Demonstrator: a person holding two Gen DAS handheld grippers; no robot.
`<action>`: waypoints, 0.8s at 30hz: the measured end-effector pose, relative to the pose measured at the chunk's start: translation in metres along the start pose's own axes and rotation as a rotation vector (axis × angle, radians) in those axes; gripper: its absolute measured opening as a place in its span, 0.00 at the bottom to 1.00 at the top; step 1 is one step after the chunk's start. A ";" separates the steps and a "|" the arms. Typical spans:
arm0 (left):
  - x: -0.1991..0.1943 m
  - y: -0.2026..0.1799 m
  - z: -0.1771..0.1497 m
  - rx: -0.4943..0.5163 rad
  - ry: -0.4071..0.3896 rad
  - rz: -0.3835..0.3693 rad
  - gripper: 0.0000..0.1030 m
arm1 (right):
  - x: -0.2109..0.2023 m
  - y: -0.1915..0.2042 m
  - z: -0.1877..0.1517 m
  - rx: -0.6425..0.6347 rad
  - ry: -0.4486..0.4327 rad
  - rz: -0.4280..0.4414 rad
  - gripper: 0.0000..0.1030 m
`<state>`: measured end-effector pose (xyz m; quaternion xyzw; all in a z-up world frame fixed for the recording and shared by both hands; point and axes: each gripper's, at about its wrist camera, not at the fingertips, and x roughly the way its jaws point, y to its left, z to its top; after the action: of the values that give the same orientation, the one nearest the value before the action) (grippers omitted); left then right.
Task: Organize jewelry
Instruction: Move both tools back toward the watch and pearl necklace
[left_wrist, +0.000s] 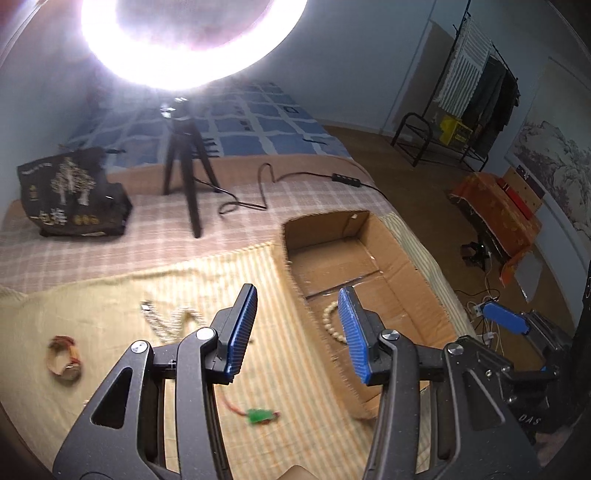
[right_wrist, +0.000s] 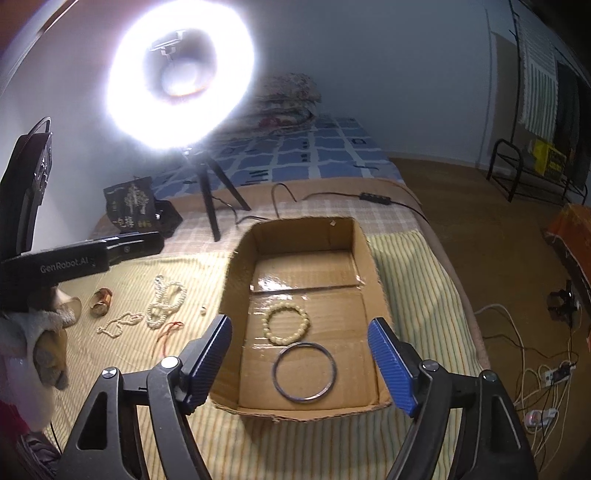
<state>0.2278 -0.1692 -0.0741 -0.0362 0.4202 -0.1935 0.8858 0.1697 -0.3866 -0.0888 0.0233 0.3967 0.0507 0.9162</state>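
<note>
An open cardboard box (right_wrist: 236, 280) sits on a striped cloth on the bed. Inside lie a cream bead bracelet (right_wrist: 286, 323) and a dark metal bangle (right_wrist: 305, 371). My right gripper (right_wrist: 299, 360) is open and empty, hovering above the box's near end. On the cloth left of the box lie pearl necklaces (right_wrist: 162, 301), a red cord (right_wrist: 168, 332) and a watch (right_wrist: 100, 301). My left gripper (left_wrist: 299, 332) is open and empty above the cloth at the box's left wall (left_wrist: 295, 280). There I see the bracelet (left_wrist: 332, 321), pearls (left_wrist: 173, 321), watch (left_wrist: 64, 356) and a green charm (left_wrist: 260, 415).
A ring light on a black tripod (right_wrist: 208, 195) stands behind the box, its cable (right_wrist: 332, 195) trailing right. A dark printed bag (right_wrist: 129, 206) sits at the back left. The bed edge drops to the floor on the right, with cables and a power strip (right_wrist: 539, 387).
</note>
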 end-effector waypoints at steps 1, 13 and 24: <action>-0.005 0.005 0.000 -0.003 -0.004 0.005 0.45 | -0.001 0.004 0.001 -0.010 -0.005 0.005 0.76; -0.067 0.094 -0.013 -0.068 -0.029 0.106 0.45 | 0.002 0.058 0.007 -0.109 -0.034 0.091 0.83; -0.080 0.198 -0.039 -0.221 0.005 0.180 0.45 | 0.048 0.114 0.020 -0.133 0.100 0.175 0.65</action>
<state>0.2141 0.0469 -0.0853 -0.0952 0.4425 -0.0661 0.8892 0.2085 -0.2685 -0.1006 -0.0058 0.4340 0.1578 0.8870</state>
